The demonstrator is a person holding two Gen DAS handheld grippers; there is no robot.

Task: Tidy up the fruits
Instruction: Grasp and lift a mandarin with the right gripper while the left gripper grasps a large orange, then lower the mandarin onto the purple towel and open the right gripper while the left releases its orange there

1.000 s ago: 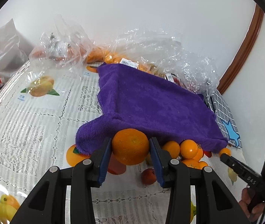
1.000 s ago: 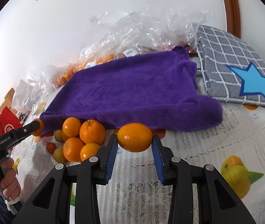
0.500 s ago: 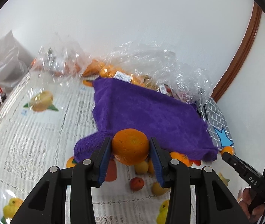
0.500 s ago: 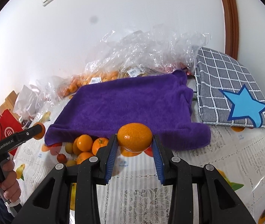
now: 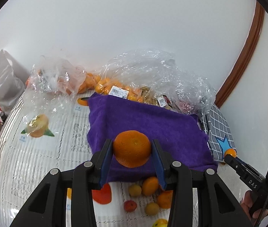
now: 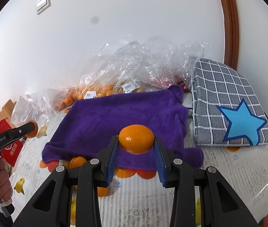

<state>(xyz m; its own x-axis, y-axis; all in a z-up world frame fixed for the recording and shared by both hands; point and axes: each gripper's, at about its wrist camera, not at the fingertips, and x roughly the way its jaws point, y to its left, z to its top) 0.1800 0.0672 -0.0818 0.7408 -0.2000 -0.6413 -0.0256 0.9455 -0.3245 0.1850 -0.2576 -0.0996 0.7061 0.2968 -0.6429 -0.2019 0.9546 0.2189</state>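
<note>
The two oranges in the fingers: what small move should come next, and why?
Probably lower both onto the purple towel and open. The left gripper holds one orange, the right gripper another orange, both raised over the towel, which looks bare. Loose fruits lie on the table at its near edge.

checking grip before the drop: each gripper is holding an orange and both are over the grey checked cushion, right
Not quite. Each gripper does hold an orange, left gripper and right gripper, but both wrist views show them over the purple towel, not the grey checked cushion, which lies beside it.
</note>
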